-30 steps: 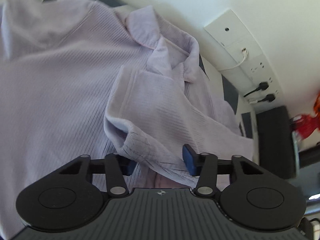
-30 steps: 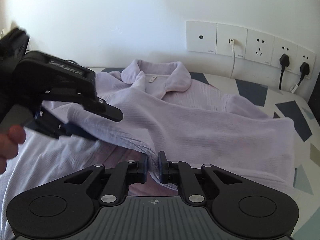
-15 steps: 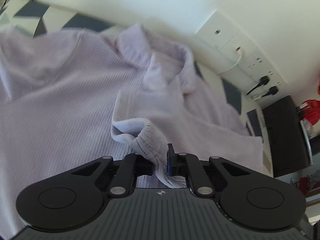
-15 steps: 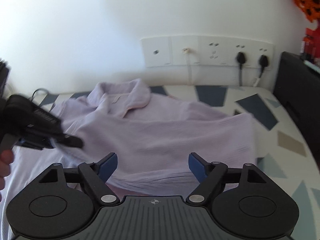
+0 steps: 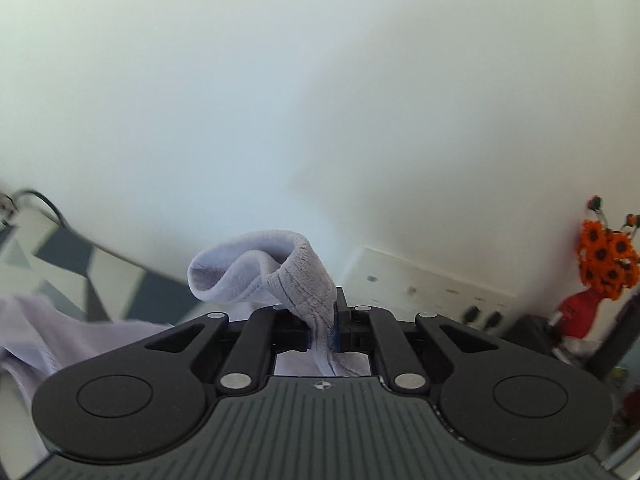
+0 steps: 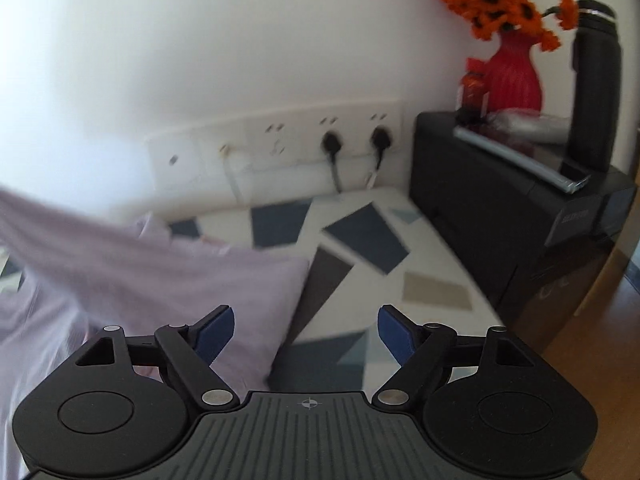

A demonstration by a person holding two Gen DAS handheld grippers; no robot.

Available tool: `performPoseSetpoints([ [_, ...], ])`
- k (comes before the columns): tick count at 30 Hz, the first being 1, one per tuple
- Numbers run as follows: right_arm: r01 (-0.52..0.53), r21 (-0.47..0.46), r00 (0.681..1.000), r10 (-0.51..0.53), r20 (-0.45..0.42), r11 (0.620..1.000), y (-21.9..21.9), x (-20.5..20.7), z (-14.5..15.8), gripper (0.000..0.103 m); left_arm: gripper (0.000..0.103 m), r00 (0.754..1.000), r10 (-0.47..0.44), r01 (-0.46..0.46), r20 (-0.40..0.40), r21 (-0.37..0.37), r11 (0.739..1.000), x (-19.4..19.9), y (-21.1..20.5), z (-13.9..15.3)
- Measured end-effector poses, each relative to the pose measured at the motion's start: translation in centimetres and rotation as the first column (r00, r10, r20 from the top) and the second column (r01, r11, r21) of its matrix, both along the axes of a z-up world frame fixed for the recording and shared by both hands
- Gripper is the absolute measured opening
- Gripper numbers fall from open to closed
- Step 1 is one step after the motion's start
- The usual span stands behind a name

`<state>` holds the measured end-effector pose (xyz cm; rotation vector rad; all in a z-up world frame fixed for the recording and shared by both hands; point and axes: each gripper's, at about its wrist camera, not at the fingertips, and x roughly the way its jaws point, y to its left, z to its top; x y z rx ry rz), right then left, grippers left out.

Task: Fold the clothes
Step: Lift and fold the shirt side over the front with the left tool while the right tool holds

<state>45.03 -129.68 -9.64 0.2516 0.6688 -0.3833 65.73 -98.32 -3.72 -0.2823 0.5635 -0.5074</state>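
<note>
The left tool (image 5: 322, 330) pinches a cuff (image 5: 280, 276) of the lilac garment (image 6: 132, 280), raised at the view's 6 o'clock. The right tool (image 6: 306, 326) is spread, empty. The garment lies on the table (image 6: 360, 232), toward 9 o'clock. The thin pinch could slip, dropping the sleeve crookedly.

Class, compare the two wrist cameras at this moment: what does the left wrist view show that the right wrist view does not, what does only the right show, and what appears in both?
Only the left wrist view shows the left gripper shut on the lilac garment's ribbed cuff, raised against the white wall.

Only the right wrist view shows the right gripper open and holding nothing, the black cabinet and the black flask standing on it.

Both show the lilac garment, the patterned tabletop, the wall socket strip and the red vase of orange flowers.
</note>
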Motion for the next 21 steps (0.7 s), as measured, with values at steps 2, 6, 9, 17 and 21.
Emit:
performPoseSetpoints([
  [2,-0.056,-0.013,0.998,0.055,-0.037,0.998,1.6,0.3,-1.3,0.076,0.009,0.999,0.036,-0.034,-0.036,0.045,0.998,0.9,1.0,-1.7],
  [6,-0.17,-0.105,0.98,0.157,-0.123,0.98,5.3,2.7,-3.9,0.076,0.009,0.982,0.109,-0.088,-0.152,0.141,0.986,2.6,2.4,-6.2],
  [9,-0.226,-0.193,0.965,0.193,-0.176,0.955,6.9,4.0,-5.2,0.075,0.009,0.964,0.146,-0.114,-0.222,0.153,0.982,3.4,3.0,-8.2],
  [17,-0.342,-0.326,0.925,0.254,-0.283,0.881,9.8,6.8,-7.6,0.013,0.009,0.976,0.112,-0.091,-0.188,0.121,0.988,2.3,3.5,-6.8],
  [21,-0.263,-0.322,0.952,0.191,-0.238,0.909,7.6,6.1,-6.5,0.007,0.009,0.973,0.076,-0.052,-0.219,0.11,0.993,1.3,2.8,-7.5],
])
